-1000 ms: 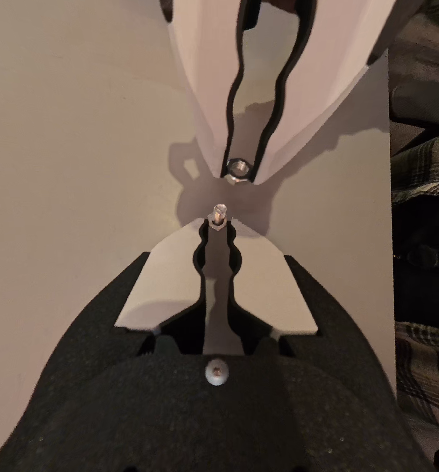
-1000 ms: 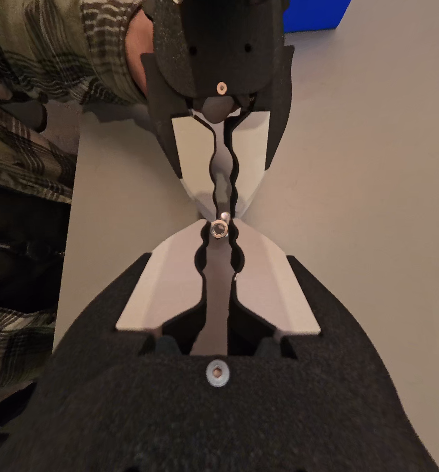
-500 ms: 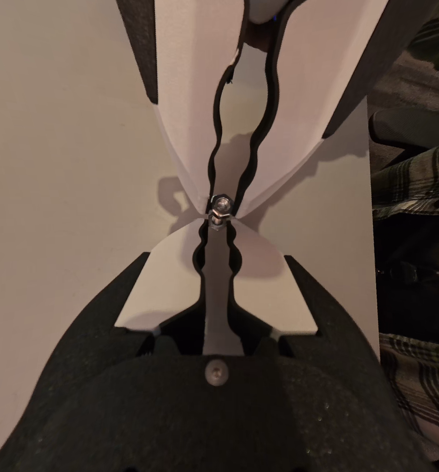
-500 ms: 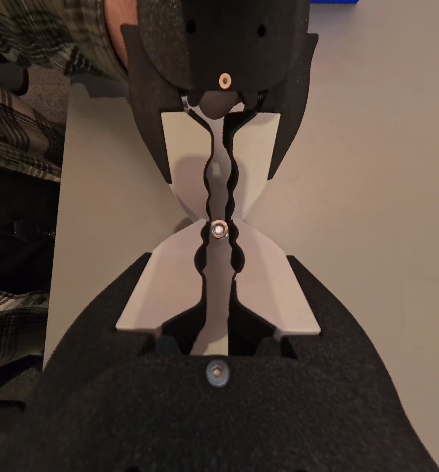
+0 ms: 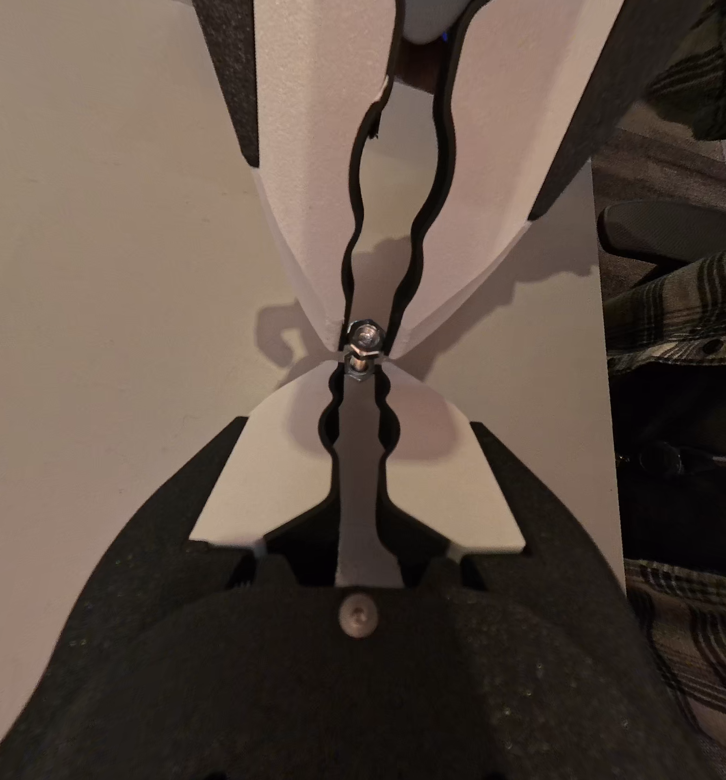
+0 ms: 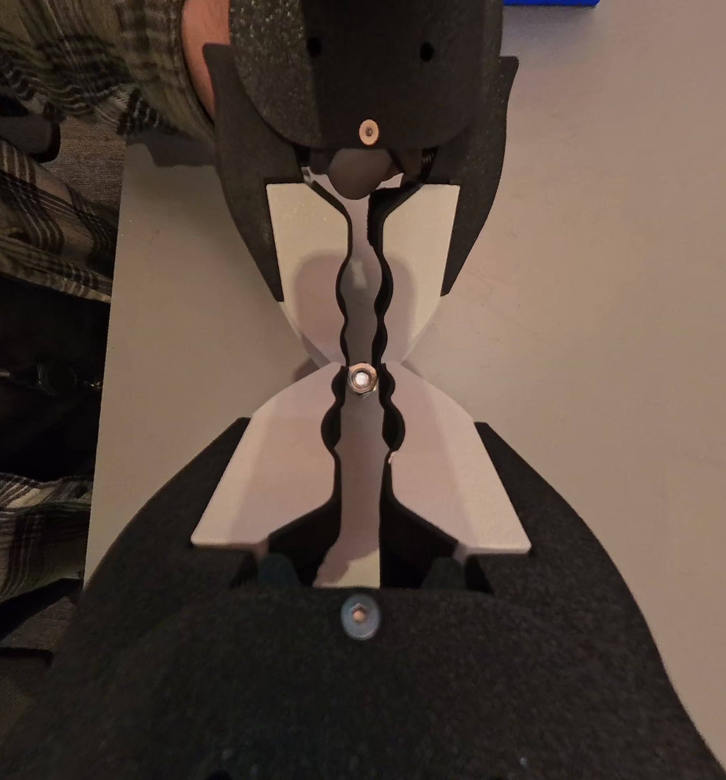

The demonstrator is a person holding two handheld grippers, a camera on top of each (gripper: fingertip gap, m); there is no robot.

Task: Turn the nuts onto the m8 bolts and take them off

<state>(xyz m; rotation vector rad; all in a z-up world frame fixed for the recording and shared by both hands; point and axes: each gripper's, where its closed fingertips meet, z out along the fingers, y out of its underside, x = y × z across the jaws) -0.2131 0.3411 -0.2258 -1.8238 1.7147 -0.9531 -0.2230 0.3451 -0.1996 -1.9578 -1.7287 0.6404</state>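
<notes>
In the left wrist view my left gripper (image 5: 359, 373) is shut on the hex head of a silver bolt (image 5: 357, 362), with the shaft pointing away from me. My right gripper (image 5: 365, 337) comes in from the top, tip to tip with the left, shut on a silver hex nut (image 5: 366, 341) that sits over the bolt's end. In the right wrist view my right gripper (image 6: 361, 382) pinches the nut (image 6: 362, 380) between its black pads, and the bolt's end shows inside the nut's hole. The left gripper (image 6: 362, 358) faces it from above. Both are held above the beige table (image 5: 99, 253).
The table's edge (image 5: 601, 380) runs down the right of the left wrist view, with a dark chair (image 5: 669, 236) and a person's plaid sleeve (image 5: 682, 304) beyond it. In the right wrist view a hand and plaid sleeve (image 6: 99, 84) hold the left gripper. A blue object (image 6: 547, 2) lies at the far edge. Both grippers' tips are close together, under 4 cm apart.
The two grippers have come together. A second ago the nut hung apart from the bolt's tip; now it sits on the bolt's end. Both grasps stay as they were.
</notes>
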